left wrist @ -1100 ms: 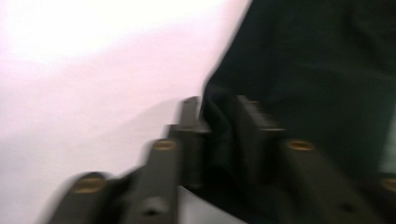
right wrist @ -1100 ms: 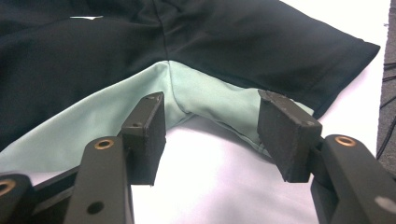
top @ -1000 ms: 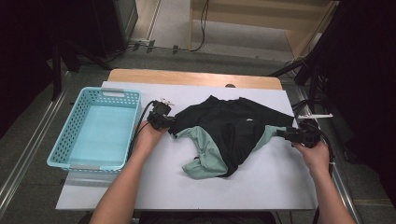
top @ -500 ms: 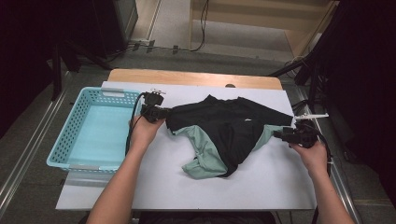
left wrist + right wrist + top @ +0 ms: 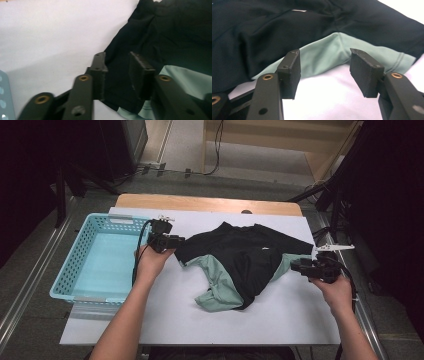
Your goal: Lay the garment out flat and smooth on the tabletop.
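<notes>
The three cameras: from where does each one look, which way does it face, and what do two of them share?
High view: above the person's side, looking forward and down on the table, basket and shirt; both forearms, left gripper, right gripper.
Left gripper view: on the left gripper, facing the shirt's black edge; jaws just opened, cloth between them.
Right gripper view: on the right gripper, open, facing the green sleeve.
Shared: the same shirt.
</notes>
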### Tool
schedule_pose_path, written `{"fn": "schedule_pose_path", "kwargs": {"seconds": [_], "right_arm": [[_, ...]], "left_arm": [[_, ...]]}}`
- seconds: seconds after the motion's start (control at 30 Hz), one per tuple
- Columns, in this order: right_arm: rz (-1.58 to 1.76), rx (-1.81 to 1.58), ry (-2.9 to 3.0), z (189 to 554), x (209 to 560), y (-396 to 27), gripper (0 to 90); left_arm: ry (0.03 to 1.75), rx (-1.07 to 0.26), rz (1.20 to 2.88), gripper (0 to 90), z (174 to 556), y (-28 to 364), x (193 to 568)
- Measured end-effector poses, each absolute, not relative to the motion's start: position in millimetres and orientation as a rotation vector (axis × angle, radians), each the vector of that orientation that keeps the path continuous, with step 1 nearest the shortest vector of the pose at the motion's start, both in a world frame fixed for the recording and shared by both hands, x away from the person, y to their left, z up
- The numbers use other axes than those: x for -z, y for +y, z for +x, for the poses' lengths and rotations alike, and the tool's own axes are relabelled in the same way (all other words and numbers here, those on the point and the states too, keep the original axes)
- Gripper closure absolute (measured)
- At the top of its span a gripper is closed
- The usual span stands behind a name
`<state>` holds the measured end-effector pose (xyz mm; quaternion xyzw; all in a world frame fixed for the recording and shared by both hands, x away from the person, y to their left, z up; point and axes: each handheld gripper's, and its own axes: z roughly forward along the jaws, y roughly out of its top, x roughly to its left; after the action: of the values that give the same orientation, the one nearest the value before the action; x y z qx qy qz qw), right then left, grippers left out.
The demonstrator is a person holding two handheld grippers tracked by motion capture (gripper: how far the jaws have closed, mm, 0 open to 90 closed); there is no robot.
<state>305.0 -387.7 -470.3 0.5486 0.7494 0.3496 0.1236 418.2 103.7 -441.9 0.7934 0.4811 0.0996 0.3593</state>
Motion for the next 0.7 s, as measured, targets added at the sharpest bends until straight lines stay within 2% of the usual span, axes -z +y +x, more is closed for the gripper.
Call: {"fn": "schedule_pose_path", "kwargs": {"seconds": [0.53,0.7], "right_arm": [[1.493,-1.056,2.278,277,461,-361,40.4],[1.477,-1.052,2.299,272,462,-357,40.3]], "left_arm": [[1.100,-0.095,2.071,40.9,397,94,438],[1.061,-0.087,2.108,39.3,386,87,439]]}}
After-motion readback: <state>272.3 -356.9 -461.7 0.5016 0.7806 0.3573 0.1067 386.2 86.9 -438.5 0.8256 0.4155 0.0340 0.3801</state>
